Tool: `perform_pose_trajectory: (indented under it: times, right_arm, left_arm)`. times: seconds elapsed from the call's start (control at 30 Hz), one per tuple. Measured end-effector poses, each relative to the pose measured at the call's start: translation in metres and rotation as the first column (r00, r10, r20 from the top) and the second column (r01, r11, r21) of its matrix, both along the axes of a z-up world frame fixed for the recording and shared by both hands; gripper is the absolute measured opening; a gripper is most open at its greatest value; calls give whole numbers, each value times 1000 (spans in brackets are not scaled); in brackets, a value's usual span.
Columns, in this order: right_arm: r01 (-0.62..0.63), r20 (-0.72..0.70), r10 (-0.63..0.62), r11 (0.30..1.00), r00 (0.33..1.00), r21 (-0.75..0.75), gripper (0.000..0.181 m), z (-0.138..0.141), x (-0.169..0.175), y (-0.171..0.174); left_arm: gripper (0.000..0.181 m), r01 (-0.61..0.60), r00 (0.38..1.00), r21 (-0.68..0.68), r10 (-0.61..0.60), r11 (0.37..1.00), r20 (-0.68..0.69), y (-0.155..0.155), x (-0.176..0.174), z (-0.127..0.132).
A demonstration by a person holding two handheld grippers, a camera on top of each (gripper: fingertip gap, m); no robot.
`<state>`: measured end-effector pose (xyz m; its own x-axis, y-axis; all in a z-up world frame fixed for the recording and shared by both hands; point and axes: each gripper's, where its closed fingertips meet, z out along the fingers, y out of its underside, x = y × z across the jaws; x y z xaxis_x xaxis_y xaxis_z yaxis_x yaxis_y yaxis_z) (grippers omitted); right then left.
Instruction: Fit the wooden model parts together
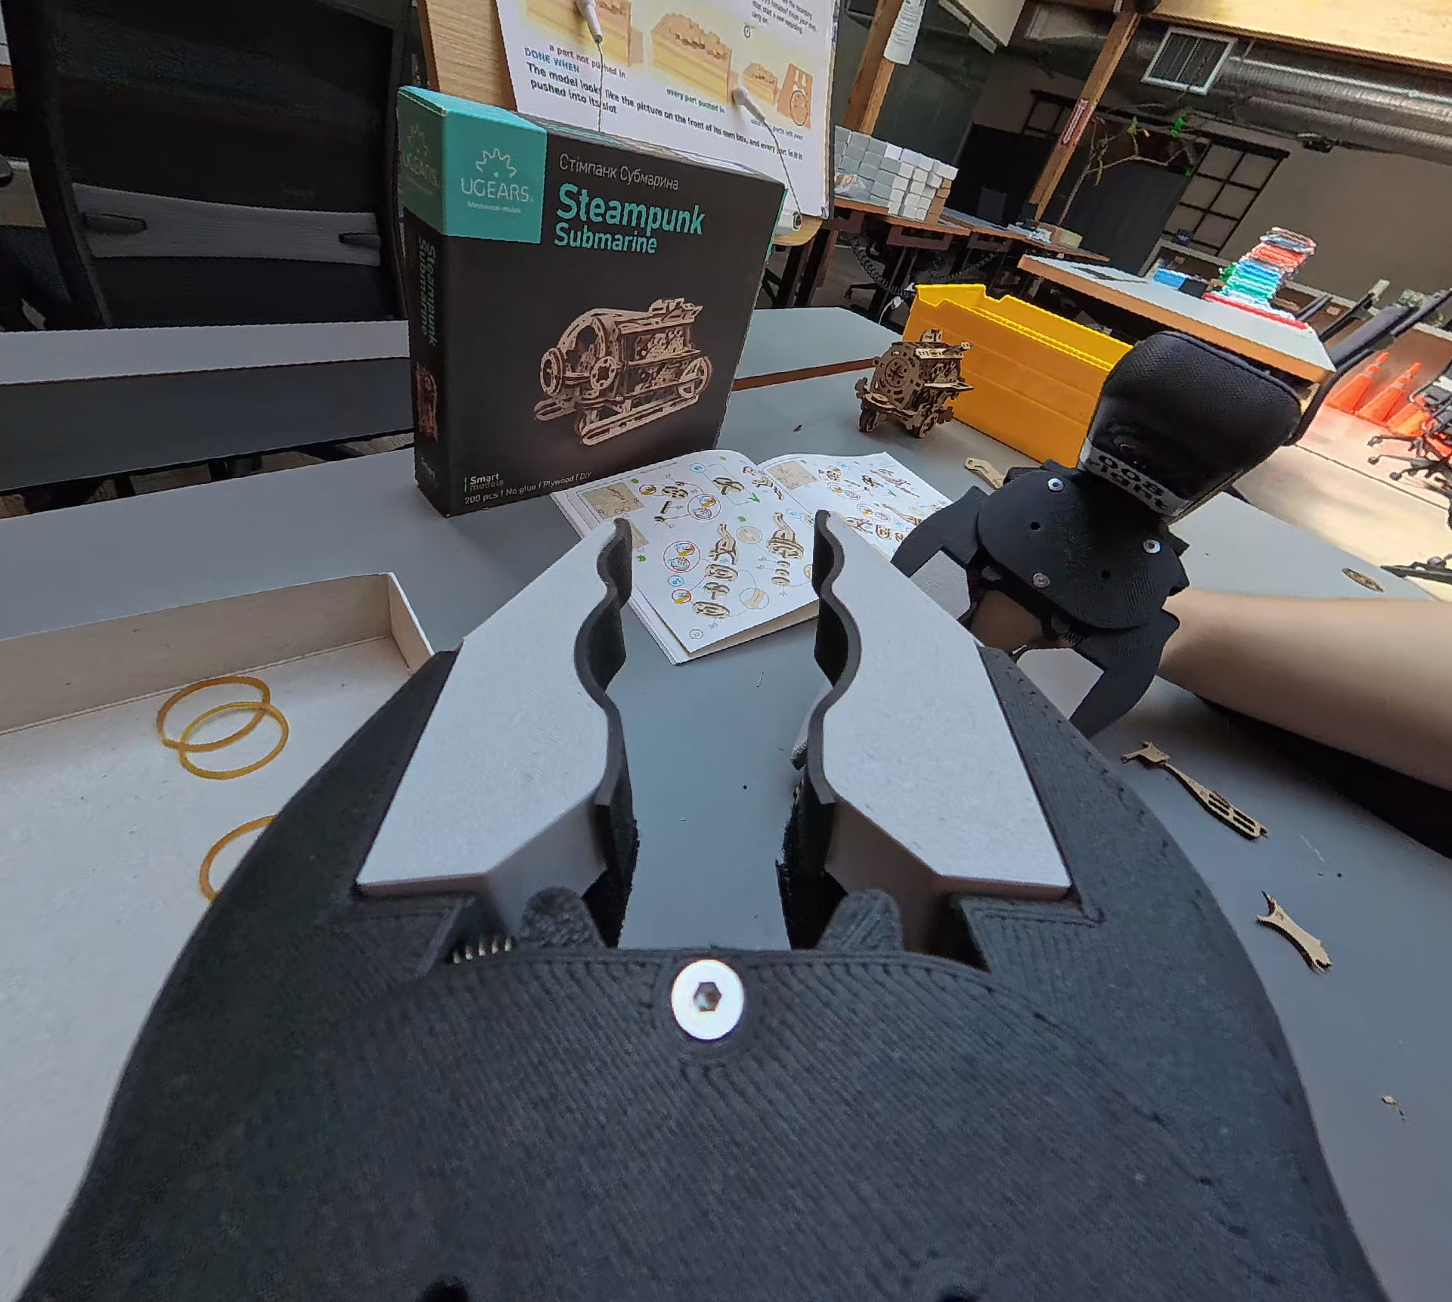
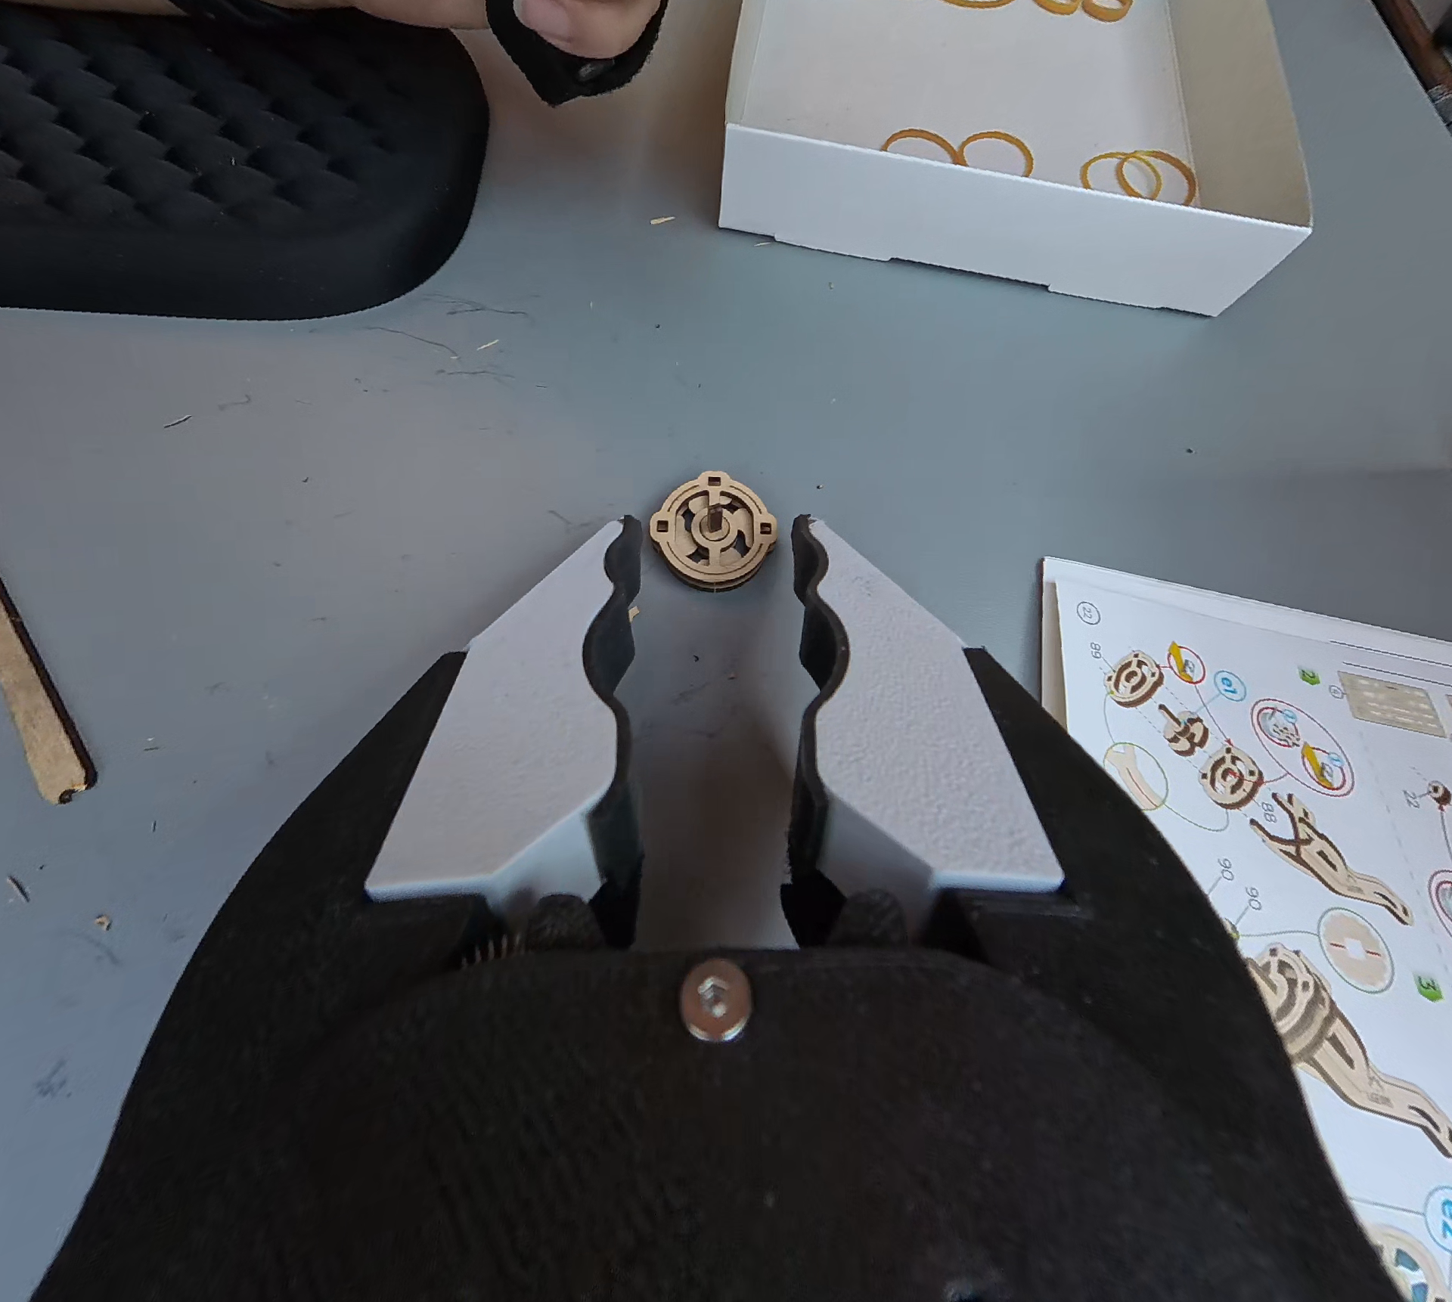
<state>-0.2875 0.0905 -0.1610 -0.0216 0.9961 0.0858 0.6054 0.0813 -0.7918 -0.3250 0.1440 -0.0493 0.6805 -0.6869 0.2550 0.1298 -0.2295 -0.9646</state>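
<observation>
The round wooden part (image 2: 713, 532) lies flat on the grey surface (image 2: 314, 479) at frame centre, just beyond the right hand-held gripper (image 2: 713, 526), whose released jaws flank it. The left hand-held gripper (image 1: 719, 541), spread and empty, is farther off.

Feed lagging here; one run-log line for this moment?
left gripper: open, empty | right gripper: open, just short of round wooden part on table | part ungrasped
</observation>
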Motion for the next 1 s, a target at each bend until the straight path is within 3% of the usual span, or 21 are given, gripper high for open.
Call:
perform_pose_trajectory:
  times: [1.0]
  right_arm:
    - [-6,-25,5,1000,1000,-24,32,5,-2,-2]
  left_arm:
    - [45,0,1000,4,0,1000,2,-1,0,2]
